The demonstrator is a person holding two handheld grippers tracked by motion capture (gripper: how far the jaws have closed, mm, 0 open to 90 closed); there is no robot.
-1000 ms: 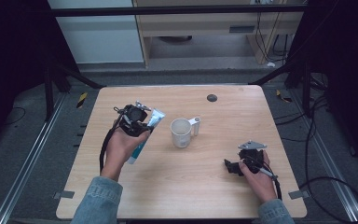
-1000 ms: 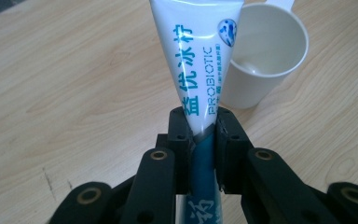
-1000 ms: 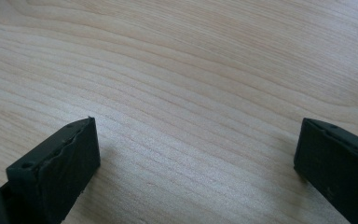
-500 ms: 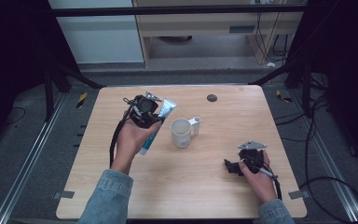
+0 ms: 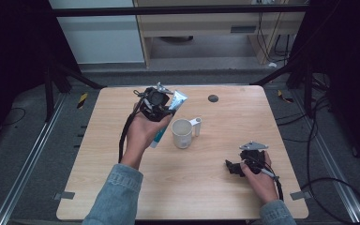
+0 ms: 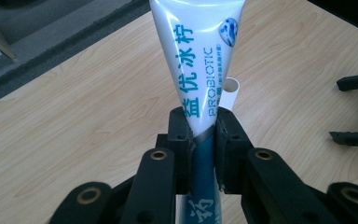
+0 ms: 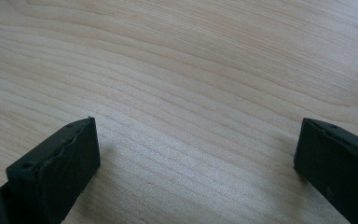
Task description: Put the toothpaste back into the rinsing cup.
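- Two tongs on view: left tongs [image 6: 200,140] clamped on a toothpaste tube [image 6: 200,60], lifted off the counter [image 5: 215,187], far-left of middle.
- Tube [image 5: 169,112] slants, wide crimped end up and far, lower end hidden behind the hand.
- White mug [image 5: 183,133] stands just right of the tube, apart from it.
- Right tongs [image 5: 232,168] near-right, resting low on the counter, jaws spread wide, nothing between them.

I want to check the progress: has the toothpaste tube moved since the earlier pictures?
Yes. The toothpaste tube, clamped in the left hand-held gripper, has moved toward the table's far edge and right, closer to the mug.
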